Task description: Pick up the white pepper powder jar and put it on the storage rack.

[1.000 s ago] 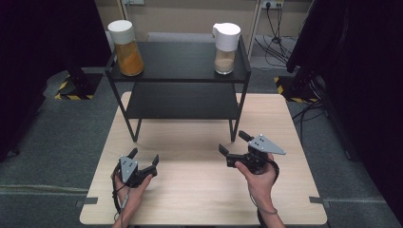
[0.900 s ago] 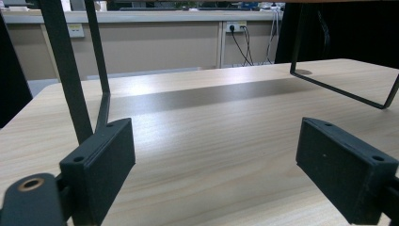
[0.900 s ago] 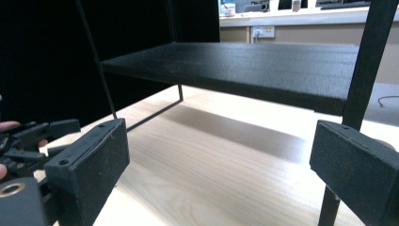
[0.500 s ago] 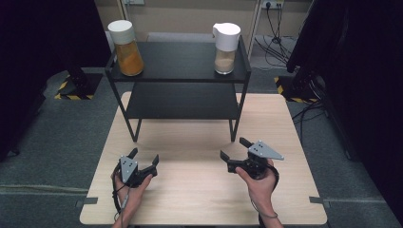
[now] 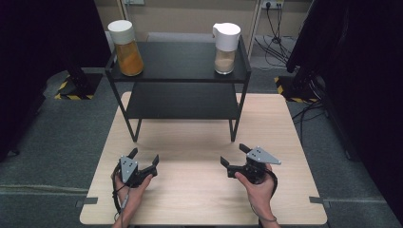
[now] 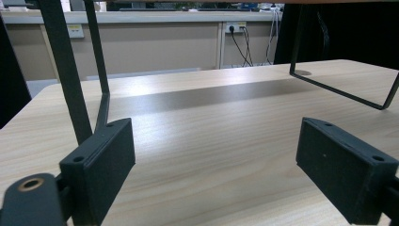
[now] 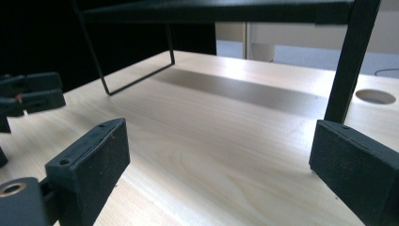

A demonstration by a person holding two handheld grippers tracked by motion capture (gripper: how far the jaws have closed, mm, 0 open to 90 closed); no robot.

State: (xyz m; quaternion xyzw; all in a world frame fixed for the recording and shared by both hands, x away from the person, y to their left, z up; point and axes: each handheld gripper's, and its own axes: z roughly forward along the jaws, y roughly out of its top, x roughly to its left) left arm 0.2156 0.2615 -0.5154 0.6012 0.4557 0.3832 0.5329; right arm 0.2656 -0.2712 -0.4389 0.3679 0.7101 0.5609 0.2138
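Two jars on the shelf rack (image 5: 178, 61) top: orange-filled jar (image 5: 125, 47) left, beige-filled jar (image 5: 225, 42) right. Low on the desk (image 5: 199, 142), left gripper (image 5: 143, 159) and right gripper (image 5: 234, 156) both spread wide, empty. Seen from the right gripper view, a round desk hole (image 7: 375, 96).

The left claw (image 6: 214, 176) has its 2 black jaws rising from the lower corners of the frame, one at lower left and one at lower right, set wide apart with nothing between them but bare wood. The pale counter (image 6: 221, 141) spreads across the middle of the frame. A black shelf rack (image 6: 70, 70) stands on it: 2 legs at upper left, a thin bent foot at upper right. A dark band of shadow runs between them. Behind, a beige wall carries a socket (image 6: 235, 27) with cables hanging at top centre.
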